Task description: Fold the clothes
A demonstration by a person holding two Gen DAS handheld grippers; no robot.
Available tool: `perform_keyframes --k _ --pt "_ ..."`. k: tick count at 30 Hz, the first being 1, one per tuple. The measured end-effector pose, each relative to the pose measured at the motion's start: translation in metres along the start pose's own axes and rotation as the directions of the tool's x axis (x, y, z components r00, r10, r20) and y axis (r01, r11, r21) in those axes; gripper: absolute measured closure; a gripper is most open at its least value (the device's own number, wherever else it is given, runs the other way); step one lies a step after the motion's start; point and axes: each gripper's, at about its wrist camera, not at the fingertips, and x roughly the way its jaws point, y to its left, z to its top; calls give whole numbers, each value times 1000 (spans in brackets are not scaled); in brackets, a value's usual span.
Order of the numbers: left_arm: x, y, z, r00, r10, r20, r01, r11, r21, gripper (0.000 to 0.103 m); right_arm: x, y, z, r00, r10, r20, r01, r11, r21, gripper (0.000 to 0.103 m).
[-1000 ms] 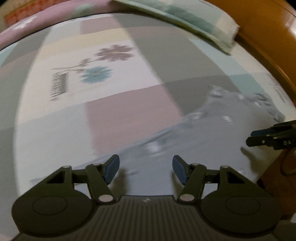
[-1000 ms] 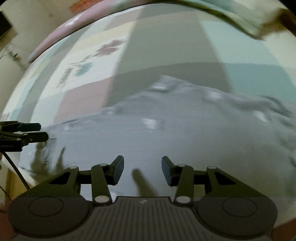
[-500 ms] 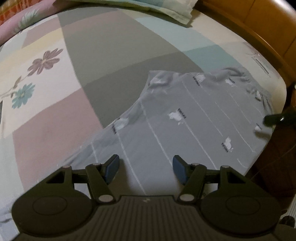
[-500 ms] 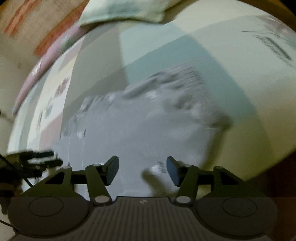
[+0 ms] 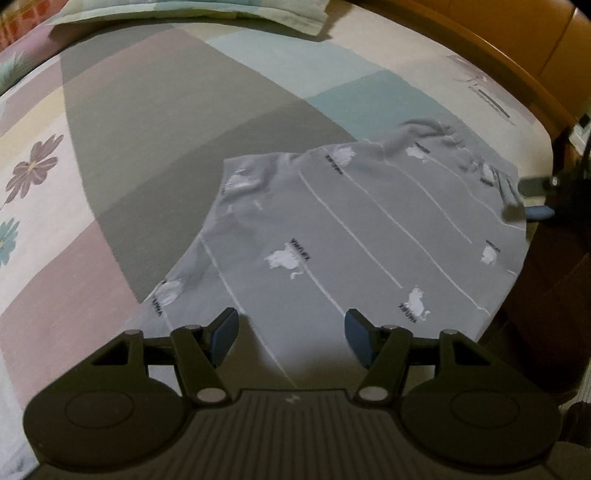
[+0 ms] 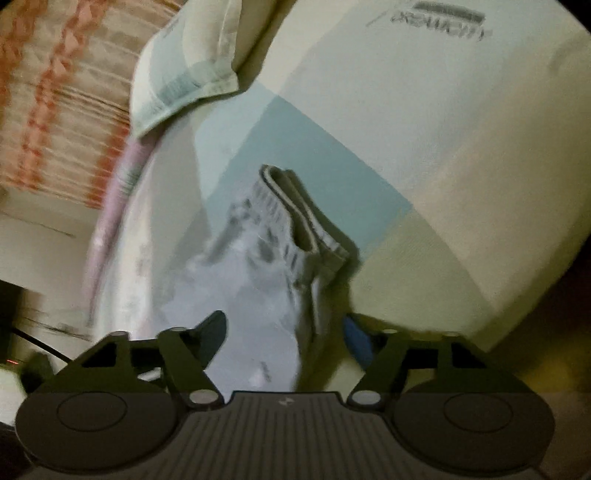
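Note:
Grey shorts (image 5: 332, 229) with white stripes and cat prints lie spread on the patchwork bed sheet (image 5: 155, 122). My left gripper (image 5: 290, 328) is open, just above the near hem, with nothing between its fingers. At the far right of the left wrist view, my right gripper (image 5: 535, 199) is at the shorts' waistband corner. In the right wrist view, my right gripper (image 6: 284, 328) is open and tilted, and the grey cloth (image 6: 258, 314) runs between its fingers. The ribbed waistband (image 6: 295, 214) stands folded just ahead of it.
A pale green pillow (image 5: 221, 14) lies at the head of the bed, also seen as the pillow (image 6: 184, 81) in the right wrist view. A wooden bed frame (image 5: 498, 48) runs along the right side. The mattress edge drops off just right of the shorts. An orange-striped blanket (image 6: 55, 92) is at the far left.
The left view has swung right, so the shorts now fill its centre. My right gripper has moved to the waistband corner and rolled sideways. Both grippers stay open.

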Motion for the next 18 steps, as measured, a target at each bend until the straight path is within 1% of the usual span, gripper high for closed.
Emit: perform_keyframes --k 4,9,14,18 --pt "3 -6 3 1000 -3 -10 3 1000 16 40 6 -13 11 993 118 -2 -118 992 36 27" --pt "8 -10 7 1000 -8 -24 9 999 42 40 20 -15 25 981 194 4 -194 981 11 27" --pt "13 -11 10 999 -12 -34 14 998 60 40 22 -13 21 975 222 -25 -223 974 -46 27" --pt "16 -11 11 999 -16 -44 18 998 56 40 20 -11 19 978 207 -5 -207 975 -80 30"
